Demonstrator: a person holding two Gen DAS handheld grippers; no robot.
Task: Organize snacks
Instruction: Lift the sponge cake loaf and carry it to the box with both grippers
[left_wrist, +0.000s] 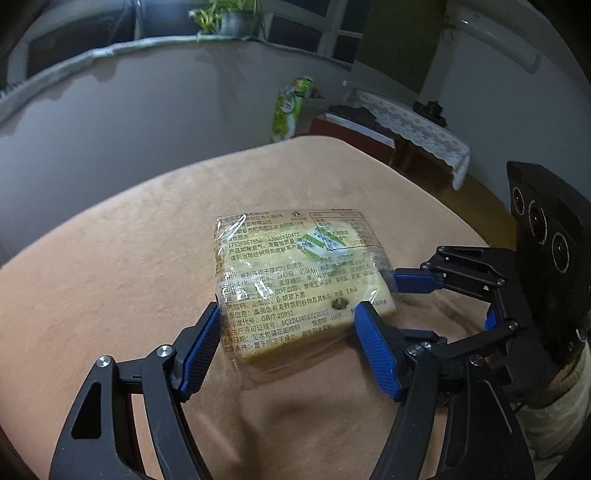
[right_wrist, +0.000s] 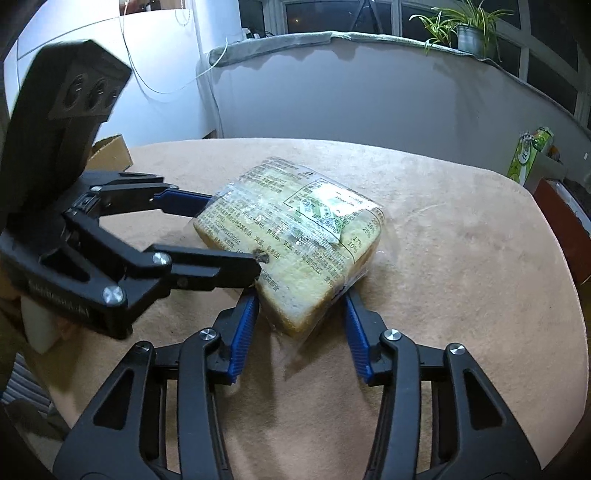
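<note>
**Both grippers close in on a wrapped bread pack**

A clear-wrapped bread pack (left_wrist: 295, 280) lies printed side up near the middle of a tan cloth-covered table (left_wrist: 110, 295). Its label faces the cameras, with a green-and-white sticker near the far edge.

The left gripper (left_wrist: 291, 343) straddles the near end of the pack. Its blue pads (left_wrist: 201, 350) stand on either side of the wrapper; the left one sits at the plastic edge and the right one just beside the loaf. The jaws look open around the pack rather than clamped, though the loose film makes contact hard to judge.

The right gripper (right_wrist: 301, 325) comes at the pack's near corner from the other side. Its pads (right_wrist: 243, 332) flank that corner, touching or almost touching the wrapper; whether they press on it cannot be told.

In each wrist view the other gripper shows reaching in from the side, with its fingers at the pack's edge.

Beyond the table, a green snack bag (left_wrist: 290, 107) stands against the grey wall, and a potted plant (right_wrist: 469, 33) sits on the window ledge. A cardboard box (right_wrist: 110, 153) lies past the table's far left edge.
</note>
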